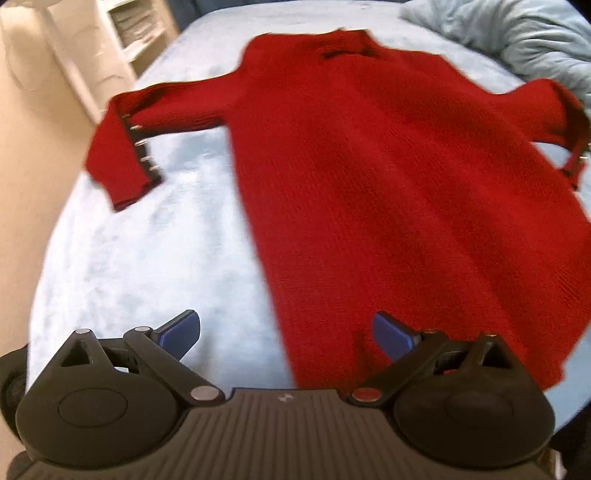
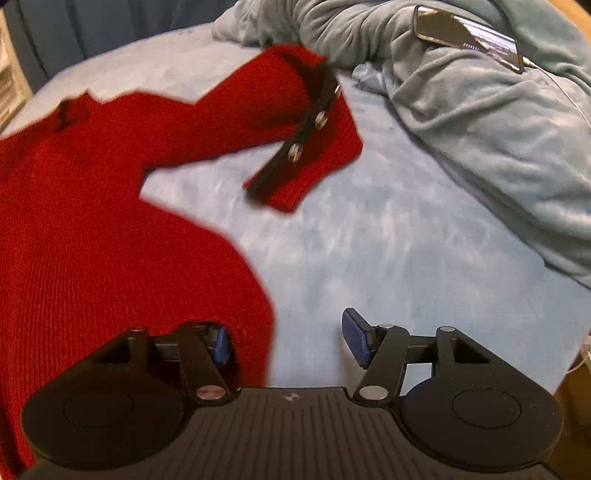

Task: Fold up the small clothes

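Note:
A red knit sweater point(image 1: 369, 177) lies flat, neck away from me, on a light blue bed cover point(image 1: 147, 251). Its sleeves bend down at the elbows; each cuff has a dark strip with metal snaps, the left cuff point(image 1: 140, 155) in the left wrist view, the right cuff point(image 2: 310, 133) in the right wrist view. My left gripper point(image 1: 286, 338) is open over the hem's left corner, its right pad over red knit and its left pad over the cover. My right gripper point(image 2: 289, 342) is open at the sweater's point(image 2: 92, 240) right hem corner, with the left pad over the knit. Neither pad pair presses on cloth.
A crumpled grey-blue blanket point(image 2: 480, 129) is heaped at the far right of the bed, with a phone point(image 2: 469, 37) and its cable on top. A white shelf unit point(image 1: 125, 33) and beige floor point(image 1: 33, 155) lie beyond the bed's left edge.

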Motion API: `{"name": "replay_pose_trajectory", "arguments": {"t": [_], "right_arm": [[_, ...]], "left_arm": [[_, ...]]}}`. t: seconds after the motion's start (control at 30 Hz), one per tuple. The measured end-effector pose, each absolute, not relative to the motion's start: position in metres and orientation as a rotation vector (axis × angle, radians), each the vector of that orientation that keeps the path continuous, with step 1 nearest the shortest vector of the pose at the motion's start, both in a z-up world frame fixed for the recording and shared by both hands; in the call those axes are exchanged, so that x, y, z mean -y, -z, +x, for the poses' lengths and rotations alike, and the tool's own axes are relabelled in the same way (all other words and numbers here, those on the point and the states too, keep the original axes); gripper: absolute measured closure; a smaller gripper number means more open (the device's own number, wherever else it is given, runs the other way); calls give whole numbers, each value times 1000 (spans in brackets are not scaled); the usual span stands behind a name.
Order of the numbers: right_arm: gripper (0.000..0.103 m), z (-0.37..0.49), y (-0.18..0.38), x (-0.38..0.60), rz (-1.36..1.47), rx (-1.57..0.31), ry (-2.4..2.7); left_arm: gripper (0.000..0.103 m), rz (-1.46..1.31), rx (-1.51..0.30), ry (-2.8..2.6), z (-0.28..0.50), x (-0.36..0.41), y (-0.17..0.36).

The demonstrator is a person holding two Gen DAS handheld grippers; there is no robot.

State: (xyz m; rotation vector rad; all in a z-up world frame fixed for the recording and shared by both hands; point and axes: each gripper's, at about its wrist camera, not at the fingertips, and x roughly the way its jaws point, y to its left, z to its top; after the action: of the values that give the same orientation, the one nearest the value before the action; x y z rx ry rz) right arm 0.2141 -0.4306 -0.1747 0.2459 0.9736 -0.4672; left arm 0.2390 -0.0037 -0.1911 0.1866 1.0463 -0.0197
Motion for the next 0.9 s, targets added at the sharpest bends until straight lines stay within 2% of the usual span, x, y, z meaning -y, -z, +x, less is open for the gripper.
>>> {"name": "replay_pose_trajectory", "arguments": {"t": [0.13,0.43,0.7,0.8,0.9], "right_arm": [[39,226,166,447,335,-957,433],[40,229,161,442,346,-947,412],[39,226,155,448,383,-929,415],[39,223,157,455,425,-933,421],[39,220,163,467,503,-943,431]], "left_arm": [[2,186,-1031,172,227,42,184],[0,223,-1005,500,215,123,198],[0,316,-1023,427,248,167,227],[0,363,-999,243,267,158,233],[0,269,-1036,138,283,119,228]]}}
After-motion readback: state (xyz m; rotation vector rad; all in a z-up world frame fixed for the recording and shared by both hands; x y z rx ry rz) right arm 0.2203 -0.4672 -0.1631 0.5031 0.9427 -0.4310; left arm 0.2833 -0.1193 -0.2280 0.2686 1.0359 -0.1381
